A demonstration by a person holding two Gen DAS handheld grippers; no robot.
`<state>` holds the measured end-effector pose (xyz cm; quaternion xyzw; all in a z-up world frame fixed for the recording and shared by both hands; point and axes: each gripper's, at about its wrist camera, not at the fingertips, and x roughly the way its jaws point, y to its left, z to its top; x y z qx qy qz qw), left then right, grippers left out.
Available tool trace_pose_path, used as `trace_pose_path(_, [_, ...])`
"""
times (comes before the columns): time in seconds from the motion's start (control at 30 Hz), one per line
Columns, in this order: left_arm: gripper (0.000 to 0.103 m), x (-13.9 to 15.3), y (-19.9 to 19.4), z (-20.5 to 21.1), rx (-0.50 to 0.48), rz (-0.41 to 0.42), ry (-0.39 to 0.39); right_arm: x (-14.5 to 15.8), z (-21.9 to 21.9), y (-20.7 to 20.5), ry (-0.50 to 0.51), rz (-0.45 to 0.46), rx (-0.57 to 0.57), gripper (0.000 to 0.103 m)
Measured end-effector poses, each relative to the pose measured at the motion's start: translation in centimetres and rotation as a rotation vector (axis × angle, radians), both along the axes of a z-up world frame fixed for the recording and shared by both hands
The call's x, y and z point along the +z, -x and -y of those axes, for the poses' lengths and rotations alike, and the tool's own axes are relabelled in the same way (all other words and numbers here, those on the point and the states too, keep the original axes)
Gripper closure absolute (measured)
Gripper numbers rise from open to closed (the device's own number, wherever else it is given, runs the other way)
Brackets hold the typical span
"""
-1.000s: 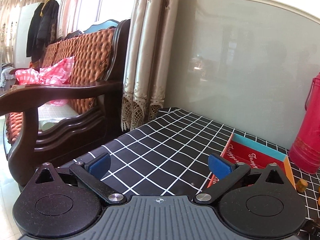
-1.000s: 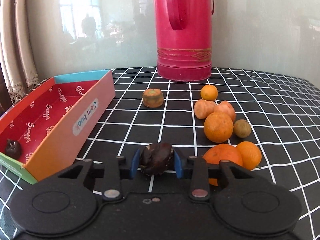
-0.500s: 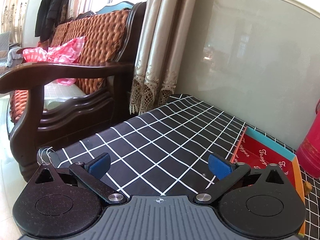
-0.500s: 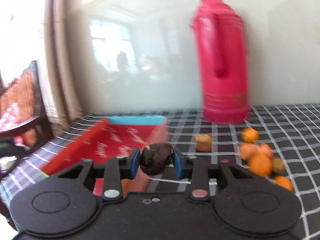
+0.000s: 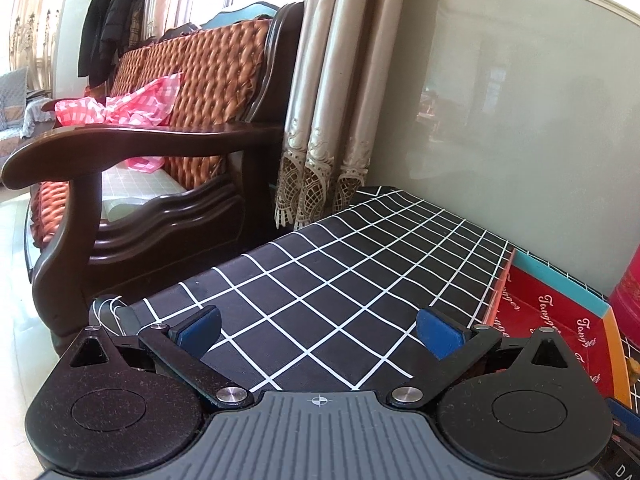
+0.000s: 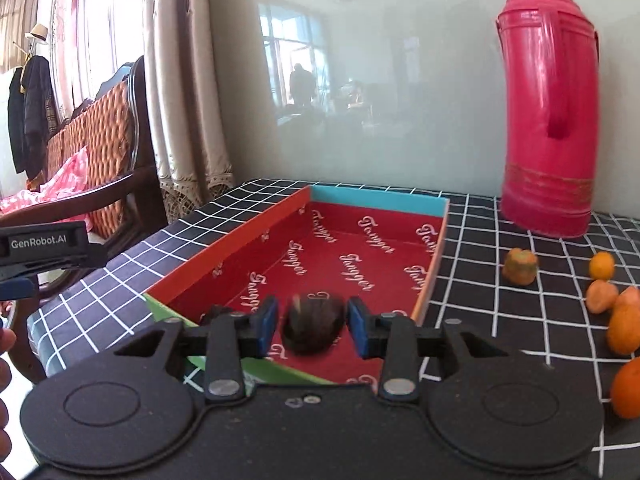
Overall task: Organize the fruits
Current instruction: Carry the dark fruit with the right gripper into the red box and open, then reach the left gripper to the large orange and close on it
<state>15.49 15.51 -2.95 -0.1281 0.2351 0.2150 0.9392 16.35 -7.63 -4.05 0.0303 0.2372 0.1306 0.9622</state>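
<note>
Loosely, right tool (image 6: pixel 312 326) flanks blurred round dark fruit (image 6: pixel 313 327); left tool (image 5: pixel 319 330) wide.

The box (image 6: pixel 372 248) lies on the table (image 6: pixel 500 320), a flask (image 6: pixel 548 120) behind and to its right. Right of the box lies a scatter of fruit (image 6: pixel 520 266), well apart from it. Left of the box, beyond the table edge, stands a chair (image 6: pixel 100 168). A blurred fruit (image 6: pixel 314 328) sits over the box's near end, seemingly between the right gripper (image 6: pixel 313 330) fingers.
</note>
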Motion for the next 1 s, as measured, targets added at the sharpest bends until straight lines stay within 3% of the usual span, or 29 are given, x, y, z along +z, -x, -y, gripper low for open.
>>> trace_pose_path(0.07, [0.000,0.0,0.0,-0.1,0.000,0.000,0.005,0.4,0.5,0.6,-0.017,0.031,-0.017,0.039])
trace_pose_path(0.23, [0.000,0.2,0.0,0.4,-0.010,0.008,-0.005,2.0,2.4,2.2,-0.029,0.134,-0.076,0.023])
trace_pose_path(0.33, [0.000,0.4,0.1,1.4,-0.026,0.019,-0.031,2.5,3.7,2.8,-0.007,0.169,-0.135,0.020])
trace_pose_path(0.4, [0.000,0.6,0.1,2.3,-0.047,0.030,-0.046,2.9,4.9,3.4,0.007,0.191,-0.198,0.008])
trace_pose_path(0.57, [0.000,1.2,0.3,5.4,-0.119,0.062,-0.098,3.5,8.0,4.8,0.063,0.247,-0.343,0.006])
trace_pose_path(0.77, [0.000,1.9,0.8,9.9,-0.239,0.114,-0.139,3.5,11.9,6.0,0.084,0.229,-0.486,0.006])
trace_pose_path(1.0, [0.000,2.2,1.7,16.8,-0.436,0.179,-0.195,2.8,16.7,7.8,0.202,0.186,-0.807,0.006])
